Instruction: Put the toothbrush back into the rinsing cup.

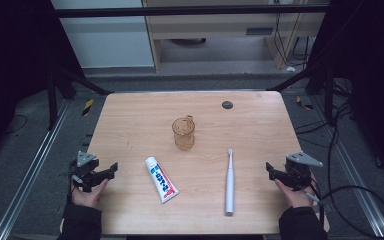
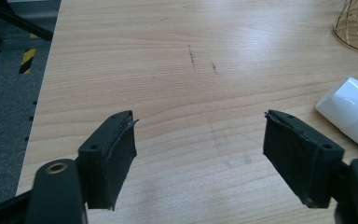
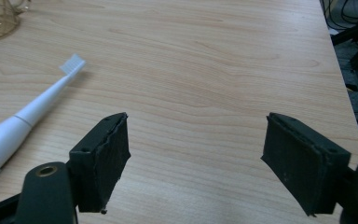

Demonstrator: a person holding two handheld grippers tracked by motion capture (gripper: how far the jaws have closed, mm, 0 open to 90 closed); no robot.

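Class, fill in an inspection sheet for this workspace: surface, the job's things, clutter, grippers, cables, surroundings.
Surface: wooden table, faint dark scuffs near its left side.
Job's things: amber glass mug upright at centre; toothpaste tube lying flat, cap pointing away; white electric toothbrush lying flat, bristles pointing away.
Clutter: small dark round disc near the far edge.
Grippers: left gripper and right gripper both open, empty, at the table's side edges.
Cables: black cables on the floor at right.
Surroundings: grey carpet, metal rails, black frame.

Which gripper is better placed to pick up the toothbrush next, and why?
Right. The right gripper sits open just beside the white toothbrush, nothing between them. The left gripper is across the table, with the toothpaste tube in between.
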